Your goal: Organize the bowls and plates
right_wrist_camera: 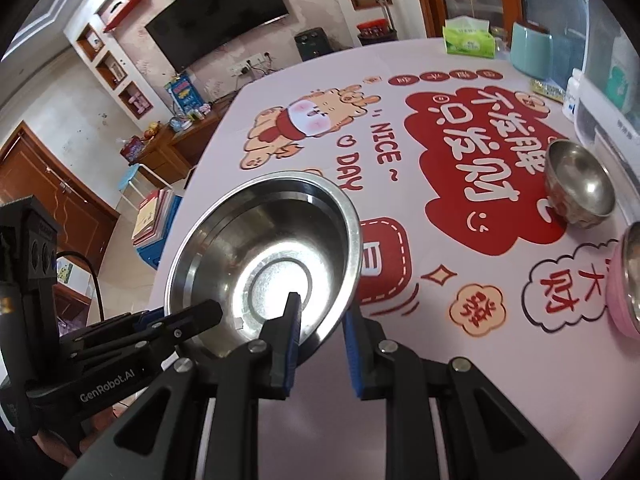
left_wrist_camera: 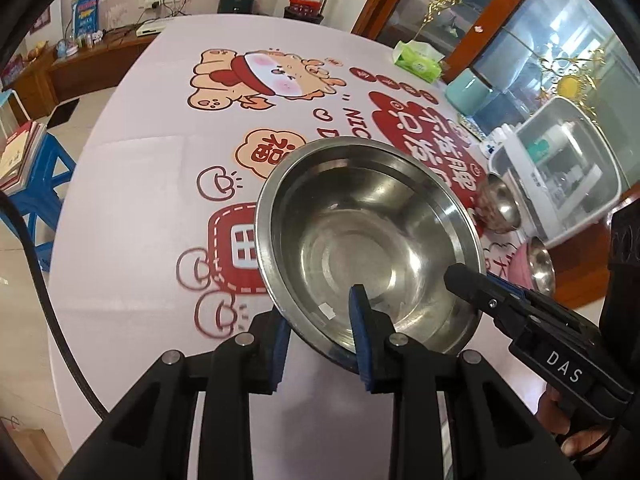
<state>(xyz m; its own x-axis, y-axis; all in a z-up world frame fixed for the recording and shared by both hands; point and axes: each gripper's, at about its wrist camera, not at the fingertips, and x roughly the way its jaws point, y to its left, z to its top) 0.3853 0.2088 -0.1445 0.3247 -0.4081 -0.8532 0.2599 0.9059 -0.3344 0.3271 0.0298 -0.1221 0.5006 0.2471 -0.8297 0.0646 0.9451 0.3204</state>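
Note:
A large steel bowl point(left_wrist_camera: 368, 240) point(right_wrist_camera: 264, 256) hangs tilted above the printed tablecloth, held by both grippers. My left gripper point(left_wrist_camera: 320, 336) is shut on its near rim, one blue pad inside the bowl and one outside. My right gripper point(right_wrist_camera: 322, 332) is shut on the opposite rim in the same way. Each gripper shows in the other's view: the right gripper point(left_wrist_camera: 460, 278) at the bowl's right edge, the left gripper point(right_wrist_camera: 208, 312) at its left edge. A small steel bowl point(left_wrist_camera: 500, 208) point(right_wrist_camera: 580, 184) and a pink bowl with a steel inside point(left_wrist_camera: 540, 268) point(right_wrist_camera: 628, 280) stand on the table to the right.
A white box with a clear lid point(left_wrist_camera: 560, 168) point(right_wrist_camera: 604, 120), a teal container point(left_wrist_camera: 468, 92) point(right_wrist_camera: 532, 52) and a green tissue box point(left_wrist_camera: 418, 60) point(right_wrist_camera: 468, 40) line the table's right and far edge. A blue stool with books point(left_wrist_camera: 28, 168) stands left of the table.

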